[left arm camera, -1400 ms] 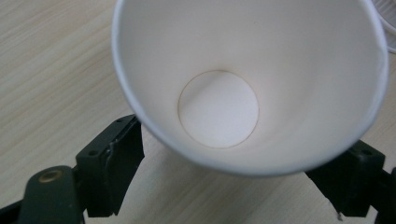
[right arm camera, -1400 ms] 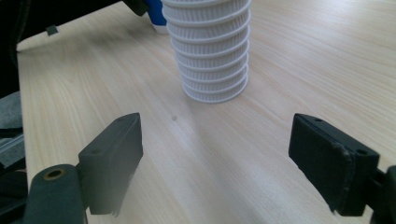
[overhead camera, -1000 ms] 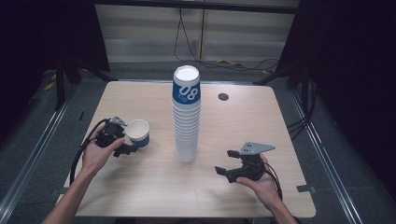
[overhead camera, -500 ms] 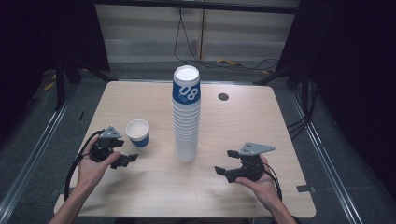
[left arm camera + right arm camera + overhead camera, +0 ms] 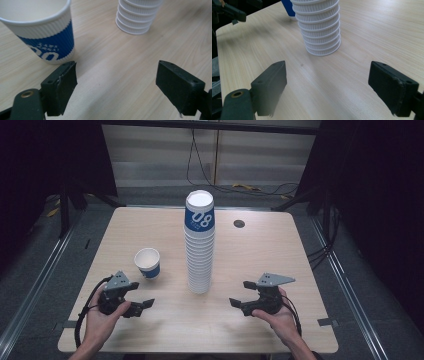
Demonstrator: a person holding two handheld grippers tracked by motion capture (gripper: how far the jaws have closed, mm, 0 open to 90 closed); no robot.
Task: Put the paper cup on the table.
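Risks first. Could topple the stack of cups (image 5: 200,250), tall and slender, just ahead of the right gripper (image 5: 240,294): a sideways nudge from a jaw high on the column would likely do it, as would a pinch that drags several cups at once. Could also tip or skid the single cup (image 5: 148,262), light and upright, just ahead and to the left of the left gripper (image 5: 142,295). A jaw catching the rim would probably knock it over, and too hard a squeeze on thin paper would crush it.

Bench (image 5: 150,230): pale wood-grain top, flat and smooth with rounded corners, probably offering little hold under a paper base.

Stack: white ribbed paper walls, nested and tapered, topmost cup blue with white numerals.

Single cup: corrugated wall, blue band with white print below a white rim, empty inside.

Left jaws: spread wide, nothing between them, blocky black pads with screw holes.

Right jaws: just been opening, now wide apart, only bare bench between.

Small dark round grommet (image 5: 239,223): far beyond the right jaws, set flush in the bench.
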